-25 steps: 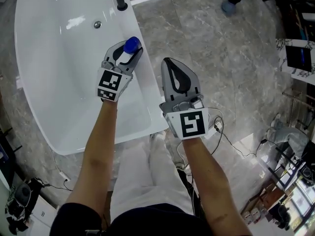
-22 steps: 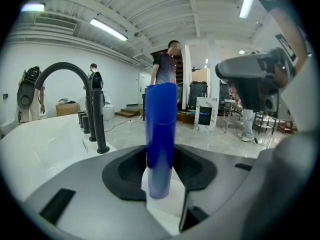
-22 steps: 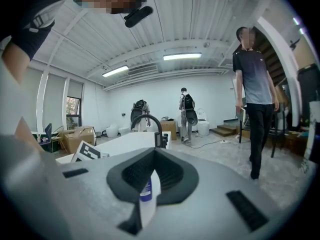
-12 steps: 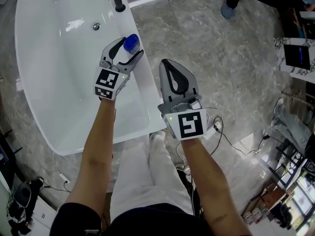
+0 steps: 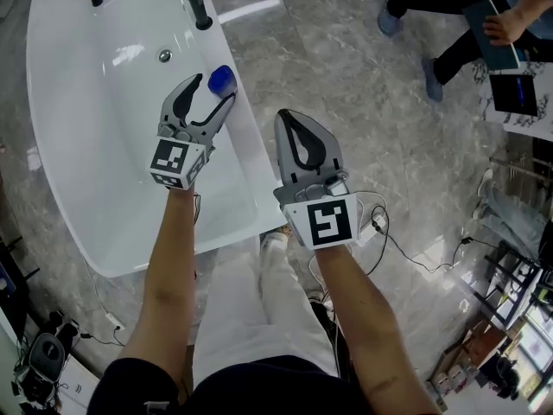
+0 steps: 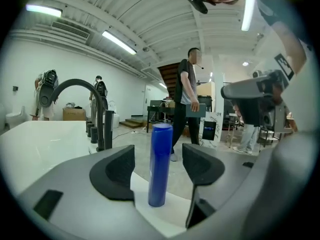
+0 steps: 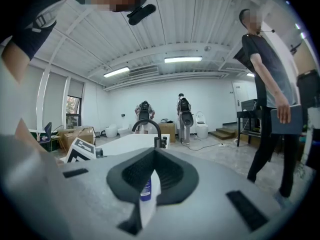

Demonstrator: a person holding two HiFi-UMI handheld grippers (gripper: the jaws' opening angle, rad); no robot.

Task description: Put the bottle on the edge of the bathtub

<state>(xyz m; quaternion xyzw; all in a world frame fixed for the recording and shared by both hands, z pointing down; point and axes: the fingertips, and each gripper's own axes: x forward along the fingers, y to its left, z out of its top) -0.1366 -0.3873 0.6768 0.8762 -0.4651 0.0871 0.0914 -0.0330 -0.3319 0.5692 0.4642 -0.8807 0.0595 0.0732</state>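
The blue bottle [image 5: 222, 80] stands upright on the right edge [image 5: 246, 158] of the white bathtub [image 5: 86, 145]. My left gripper [image 5: 207, 94] is right behind it, and its jaws are opening. In the left gripper view the bottle [image 6: 160, 164] stands between the two dark pads [image 6: 116, 173] with a gap on each side, touching neither. My right gripper [image 5: 296, 118] hangs over the floor beside the tub, shut and holding nothing. Through the slit between its jaws a sliver of the bottle [image 7: 145, 190] shows.
A black faucet [image 5: 197, 3] rises at the tub's far end, past the bottle, and a drain [image 5: 164, 55] lies in the basin. A person with a tablet [image 5: 449, 24] stands on the marble floor at upper right. Cables [image 5: 389, 232] trail by my feet.
The left gripper's jaws have spread apart and let go of the bottle, then drawn back a little. The bottle stays standing on the tub edge. The right gripper holds its place.
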